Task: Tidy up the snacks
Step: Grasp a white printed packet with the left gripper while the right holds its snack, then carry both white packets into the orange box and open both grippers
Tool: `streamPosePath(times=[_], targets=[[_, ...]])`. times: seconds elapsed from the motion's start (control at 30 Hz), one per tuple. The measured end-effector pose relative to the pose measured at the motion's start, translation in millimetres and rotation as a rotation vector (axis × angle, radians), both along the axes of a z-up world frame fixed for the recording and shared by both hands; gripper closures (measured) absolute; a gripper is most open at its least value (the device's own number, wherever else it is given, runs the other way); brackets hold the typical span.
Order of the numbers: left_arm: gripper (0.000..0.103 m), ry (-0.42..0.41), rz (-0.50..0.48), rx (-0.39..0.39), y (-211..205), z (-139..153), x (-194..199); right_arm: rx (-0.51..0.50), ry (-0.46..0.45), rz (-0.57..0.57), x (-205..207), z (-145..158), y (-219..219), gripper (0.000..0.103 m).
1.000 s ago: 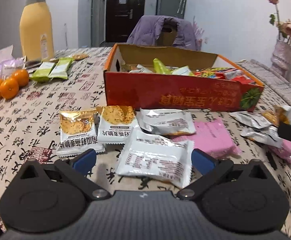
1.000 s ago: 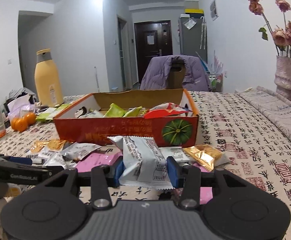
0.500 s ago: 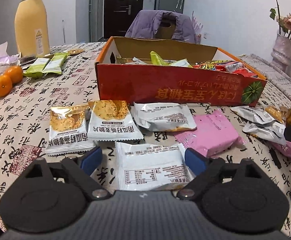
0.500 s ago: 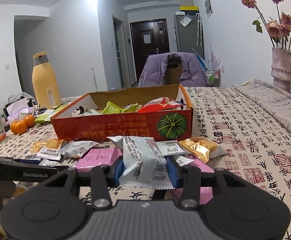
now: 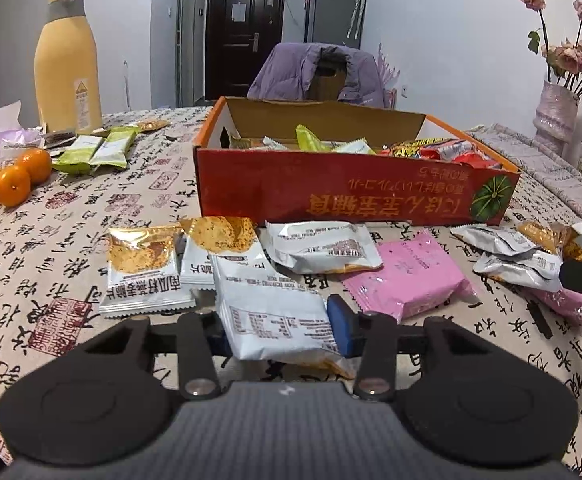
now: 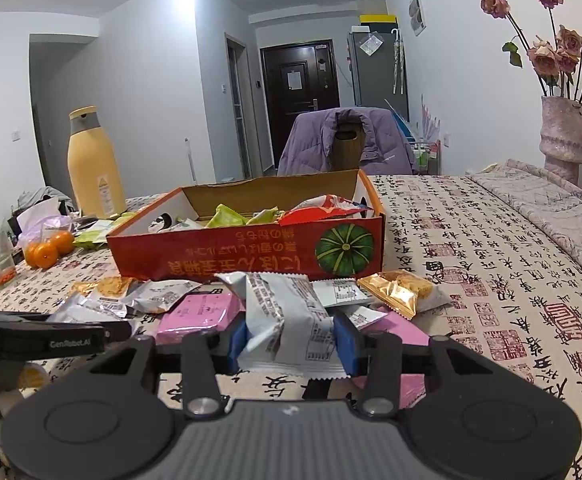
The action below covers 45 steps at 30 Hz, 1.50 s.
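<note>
Left wrist view shows the left gripper [image 5: 277, 330] clamped on a silver snack packet [image 5: 273, 310], blue pads pressing in from both sides, with the packet's far end just beside the other loose packets on the tablecloth [image 5: 51, 248]. I can't tell for sure whether it's off the cloth or just pinched in place. Around it are two gold-topped oat crisp packets [image 5: 145, 270], another silver pouch [image 5: 323, 246] and a pink packet [image 5: 407, 276], all lying in front of the red cardboard box [image 5: 351, 194], which already has green and red snacks inside.

Over in the right wrist view, the right gripper [image 6: 291, 338] is also closed on its own crumpled silver packet [image 6: 291, 324], held upright-ish between the pads, with a gold packet [image 6: 401, 290] and more pink ones behind it.

So my read: both hands are in the grab stage, each with one snack secured, and the drop-off hasn't happened. Next move probably means lifting each packet clear of the pile, carrying it over the box's near wall and letting go inside. Worth watching that the foil doesn't slip, since those bags look puffy and slick. Plenty of packets remain on the table, so this is nowhere near done. The oranges [image 5: 11, 178] and yellow bottle [image 5: 67, 64] sit well apart on the left.
</note>
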<state>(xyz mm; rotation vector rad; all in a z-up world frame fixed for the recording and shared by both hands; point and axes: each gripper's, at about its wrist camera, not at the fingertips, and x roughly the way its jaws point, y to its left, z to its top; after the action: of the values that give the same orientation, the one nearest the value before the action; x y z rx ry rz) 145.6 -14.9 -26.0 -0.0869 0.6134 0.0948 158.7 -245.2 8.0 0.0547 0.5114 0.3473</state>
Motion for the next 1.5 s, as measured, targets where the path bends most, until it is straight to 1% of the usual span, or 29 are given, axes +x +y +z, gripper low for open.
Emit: streamPosePath(times=[0.1, 0.33, 0.67, 0.9, 1.17, 1.37, 1.5], targets=[[0.058, -0.020, 0.004, -0.016, 2.7, 4.3, -5.2, 0.000, -0.001, -0.003, 0.7, -0.1, 0.2, 0.059], [0.058, -0.101, 0.006, -0.013, 4.4, 26.7, -17.3, -0.001, -0.010, 0.000, 0.6, 1.2, 2.0, 0.059], [0.058, -0.207, -0.029, 0.003, -1.6, 64.2, -16.2, -0.001, -0.067, 0.001, 11.0, 18.3, 10.3, 0.059], [0.058, -0.255, -0.043, 0.021, -6.4, 89.1, 7.6, 0.009, -0.121, -0.003, 31.0, 38.5, 23.4, 0.059], [0.058, -0.280, -0.025, 0.035, -8.1, 114.1, 43.2, 0.030, -0.163, 0.007, 69.7, 61.5, 42.6, 0.059], [0.058, -0.295, 0.000, 0.034, -5.1, 124.2, 70.7, 0.012, -0.175, -0.005, 104.0, 71.5, 55.0, 0.059], [0.058, -0.297, 0.013, 0.028, -0.1, 124.4, 88.5, -0.002, -0.171, -0.011, 128.6, 74.8, 62.7, 0.059]])
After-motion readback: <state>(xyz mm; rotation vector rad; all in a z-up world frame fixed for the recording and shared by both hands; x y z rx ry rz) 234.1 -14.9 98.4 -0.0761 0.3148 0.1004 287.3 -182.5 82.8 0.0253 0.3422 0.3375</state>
